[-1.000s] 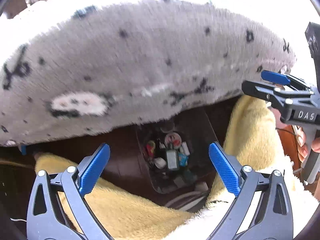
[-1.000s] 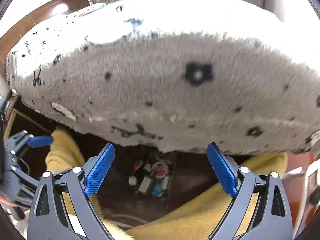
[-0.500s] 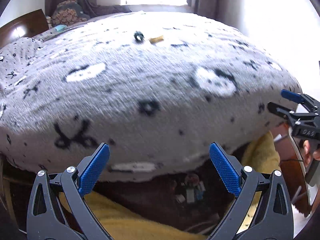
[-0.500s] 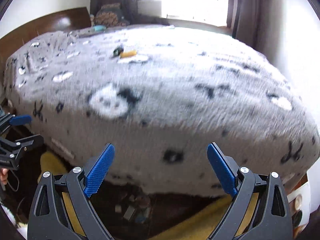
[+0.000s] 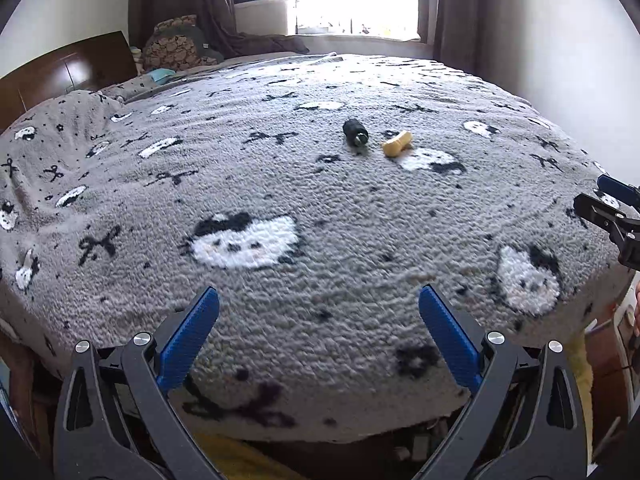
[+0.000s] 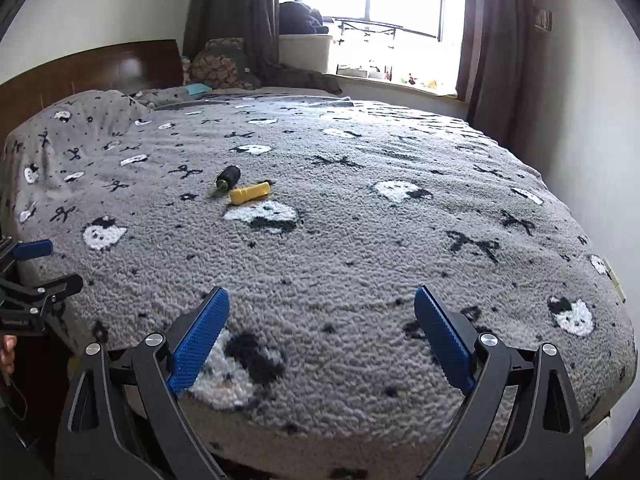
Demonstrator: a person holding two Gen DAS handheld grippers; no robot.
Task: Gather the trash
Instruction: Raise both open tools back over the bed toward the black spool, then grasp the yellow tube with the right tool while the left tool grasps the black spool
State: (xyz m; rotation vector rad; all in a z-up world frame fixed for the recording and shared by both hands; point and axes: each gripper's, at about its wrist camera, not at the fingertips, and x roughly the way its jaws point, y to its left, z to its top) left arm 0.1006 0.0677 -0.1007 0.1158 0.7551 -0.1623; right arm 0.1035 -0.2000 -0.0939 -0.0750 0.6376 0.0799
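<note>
Currently, both the left gripper (image 5: 319,322) and right gripper (image 6: 321,322) are spread and empty at the bed (image 6: 360,248) edge. Uncollected: black spool (image 6: 228,177) and yellow tube (image 6: 249,193) mid-bed, side by side.

We record a bed (image 5: 280,200) covered by a grey fleece blanket (image 6: 360,240) with black-and-white cat faces and bows. Two items lie on it, well ahead of the fingers: a dark cylinder (image 5: 355,132) and, just beside it, a yellow tube (image 5: 396,144).
</note>
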